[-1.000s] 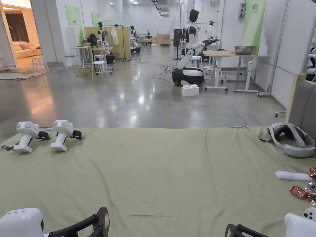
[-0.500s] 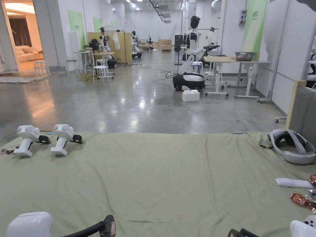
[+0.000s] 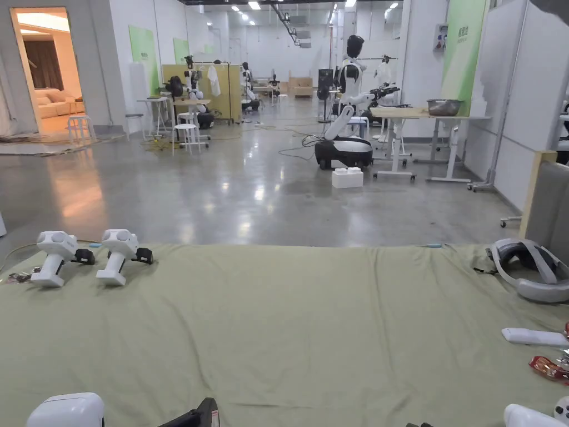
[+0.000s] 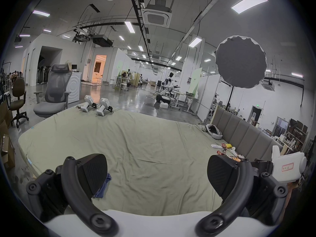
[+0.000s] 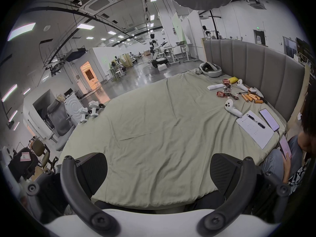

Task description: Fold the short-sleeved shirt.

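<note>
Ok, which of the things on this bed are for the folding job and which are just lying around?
For the job: left claw and right claw, both open; green sheet as folding surface; blue cloth at the near edge, maybe the shirt, cannot tell.
Lying about: spare claws, headset, controller, batteries, notepad, pen, phone.

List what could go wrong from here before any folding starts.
1. No shirt lies spread on the green sheet; a bit of blue cloth shows by the left gripper, so the first grab may be awkward.
2. Both the left and right gripper are open and empty.
3. Controllers, batteries and a phone crowd the right side; cloth could sweep them.
</note>
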The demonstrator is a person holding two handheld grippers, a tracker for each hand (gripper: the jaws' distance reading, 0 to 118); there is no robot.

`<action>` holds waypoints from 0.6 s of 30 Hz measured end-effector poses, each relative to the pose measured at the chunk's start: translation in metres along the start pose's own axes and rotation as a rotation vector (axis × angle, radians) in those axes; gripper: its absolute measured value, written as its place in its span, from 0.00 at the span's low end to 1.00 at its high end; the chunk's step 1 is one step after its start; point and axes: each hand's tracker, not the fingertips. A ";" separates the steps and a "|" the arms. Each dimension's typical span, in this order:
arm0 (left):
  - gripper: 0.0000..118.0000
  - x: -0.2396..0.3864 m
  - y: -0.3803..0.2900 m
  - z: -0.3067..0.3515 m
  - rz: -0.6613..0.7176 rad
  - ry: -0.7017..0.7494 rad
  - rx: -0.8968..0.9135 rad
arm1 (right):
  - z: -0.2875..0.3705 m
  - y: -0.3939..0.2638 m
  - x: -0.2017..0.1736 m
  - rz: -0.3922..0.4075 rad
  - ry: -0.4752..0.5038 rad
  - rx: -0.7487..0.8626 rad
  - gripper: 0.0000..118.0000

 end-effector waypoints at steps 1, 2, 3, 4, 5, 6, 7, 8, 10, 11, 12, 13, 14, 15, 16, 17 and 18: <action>1.00 0.000 0.000 0.000 -0.004 0.003 0.005 | 0.001 0.000 0.001 0.000 0.011 0.014 1.00; 1.00 0.000 -0.001 0.002 -0.006 0.006 0.011 | 0.004 -0.001 0.002 0.010 0.026 0.036 1.00; 1.00 0.000 -0.001 0.002 -0.003 0.010 0.013 | 0.007 -0.002 0.002 0.029 0.037 0.061 1.00; 1.00 -0.001 -0.001 0.002 0.000 0.011 0.014 | 0.010 -0.004 0.002 0.049 0.053 0.085 1.00; 1.00 -0.001 -0.001 0.003 0.003 0.009 0.021 | 0.014 -0.005 0.002 0.063 0.071 0.109 1.00; 1.00 -0.002 -0.001 0.004 0.006 0.008 0.028 | 0.017 -0.007 0.001 0.085 0.098 0.142 1.00; 1.00 -0.002 0.000 0.004 0.007 0.009 0.034 | 0.020 -0.009 0.001 0.102 0.125 0.170 1.00; 1.00 -0.001 0.000 0.005 0.006 0.011 0.043 | 0.023 -0.011 0.001 0.132 0.166 0.206 1.00; 1.00 0.000 0.001 0.008 -0.004 0.008 0.066 | 0.023 -0.012 -0.001 0.198 0.203 0.186 1.00; 1.00 0.002 0.002 0.009 -0.012 0.007 0.069 | 0.021 -0.010 -0.003 0.217 0.181 0.145 1.00; 1.00 0.003 0.003 0.009 -0.025 0.007 0.071 | 0.022 -0.010 -0.006 0.220 0.163 0.155 1.00; 1.00 0.005 0.004 0.010 -0.040 0.012 0.079 | 0.025 -0.014 -0.008 0.234 0.158 0.192 1.00; 1.00 0.007 0.004 0.012 -0.051 0.019 0.089 | 0.031 -0.017 -0.009 0.248 0.176 0.263 1.00; 1.00 0.008 0.004 0.014 -0.059 0.020 0.102 | 0.039 -0.018 -0.012 0.239 0.216 0.341 1.00; 1.00 0.008 0.004 0.017 -0.066 0.017 0.125 | 0.043 -0.019 -0.011 0.229 0.242 0.371 1.00; 1.00 0.009 0.004 0.023 -0.071 0.013 0.174 | 0.042 -0.018 -0.011 0.232 0.253 0.382 1.00; 1.00 0.009 0.004 0.026 -0.069 0.009 0.198 | 0.038 -0.017 -0.012 0.249 0.228 0.360 1.00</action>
